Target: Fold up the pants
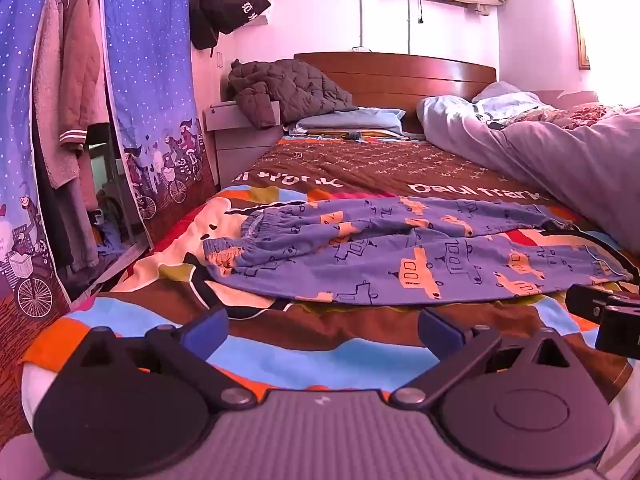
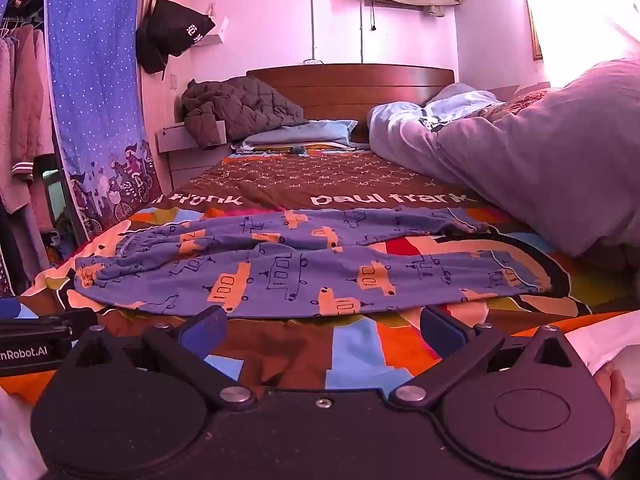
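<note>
Blue pants with orange car prints lie spread flat across the bed, waistband at the left, both legs running right. They also show in the right wrist view. My left gripper is open and empty, low over the bedspread just in front of the near leg. My right gripper is open and empty, also just short of the near leg's edge. The right gripper's body shows at the right edge of the left wrist view. The left gripper's body shows at the left edge of the right wrist view.
A colourful patchwork bedspread covers the bed. A lilac duvet is heaped along the right side. A dark quilted jacket and pillows lie at the wooden headboard. A wardrobe with a blue curtain stands at left.
</note>
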The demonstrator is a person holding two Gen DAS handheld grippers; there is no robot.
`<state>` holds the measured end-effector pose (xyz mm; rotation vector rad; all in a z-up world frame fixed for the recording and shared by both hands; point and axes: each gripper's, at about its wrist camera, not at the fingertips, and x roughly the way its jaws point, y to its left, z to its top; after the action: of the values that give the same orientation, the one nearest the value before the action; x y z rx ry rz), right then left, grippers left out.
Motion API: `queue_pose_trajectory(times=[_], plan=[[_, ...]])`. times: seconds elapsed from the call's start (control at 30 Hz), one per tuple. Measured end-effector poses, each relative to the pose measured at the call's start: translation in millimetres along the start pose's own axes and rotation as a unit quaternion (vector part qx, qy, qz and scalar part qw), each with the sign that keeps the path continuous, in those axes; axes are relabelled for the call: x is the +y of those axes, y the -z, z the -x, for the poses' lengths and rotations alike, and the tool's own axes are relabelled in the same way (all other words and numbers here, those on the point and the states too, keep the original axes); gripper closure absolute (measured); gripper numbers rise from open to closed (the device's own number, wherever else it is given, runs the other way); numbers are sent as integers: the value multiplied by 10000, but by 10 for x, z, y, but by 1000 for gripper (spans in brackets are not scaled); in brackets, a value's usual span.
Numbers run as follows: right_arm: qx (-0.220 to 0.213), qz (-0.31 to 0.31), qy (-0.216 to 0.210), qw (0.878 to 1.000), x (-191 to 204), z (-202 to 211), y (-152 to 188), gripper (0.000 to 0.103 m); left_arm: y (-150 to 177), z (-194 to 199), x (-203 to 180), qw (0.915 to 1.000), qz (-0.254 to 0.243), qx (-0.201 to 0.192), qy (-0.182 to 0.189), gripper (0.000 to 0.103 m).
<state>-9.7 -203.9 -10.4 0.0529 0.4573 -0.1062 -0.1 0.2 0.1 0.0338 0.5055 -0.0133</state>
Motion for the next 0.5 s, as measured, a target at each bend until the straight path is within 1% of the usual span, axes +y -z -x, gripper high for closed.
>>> queue_pose_trajectory(times=[0.2, 0.5], plan=[[-29, -12, -30, 10000, 12, 14, 3, 1, -5, -2, -3, 10000, -37, 10, -9, 0], [6, -58, 7, 10000, 35, 15, -16, 1, -4, 31, 63, 10000, 34, 12, 3, 0]])
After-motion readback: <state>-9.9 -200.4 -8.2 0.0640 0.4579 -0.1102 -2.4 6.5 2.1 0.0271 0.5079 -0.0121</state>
